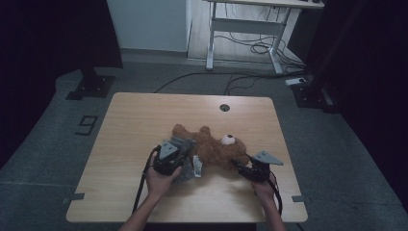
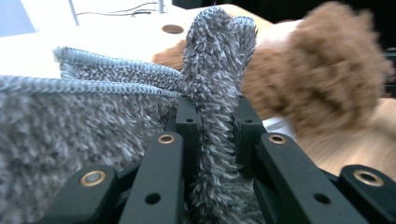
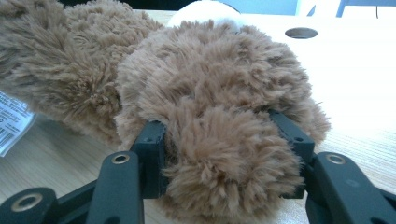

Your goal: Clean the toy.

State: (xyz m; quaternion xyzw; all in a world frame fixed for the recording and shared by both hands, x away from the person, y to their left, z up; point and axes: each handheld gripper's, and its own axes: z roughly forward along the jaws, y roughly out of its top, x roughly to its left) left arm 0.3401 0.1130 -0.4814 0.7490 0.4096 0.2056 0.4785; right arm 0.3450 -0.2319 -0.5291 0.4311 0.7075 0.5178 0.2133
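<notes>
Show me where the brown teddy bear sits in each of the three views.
High view: teddy bear at table centre, between both grippers.
Left gripper view: upper right, behind the pinched grey cloth.
Right gripper view: centre, a plush part clamped in the jaws.
Shared landmark: round table hole.

A big dark "9" (image 1: pixel 86 125) is marked on the grey floor left of the desk; the teddy's white tag (image 3: pixel 11 121) has a barcode, its print too small to read

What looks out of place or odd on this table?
Nothing is damaged or spilled. The teddy bear lies sprawled on the table, its paper tag sticking out, with a grey cloth bunched over one end.
</notes>
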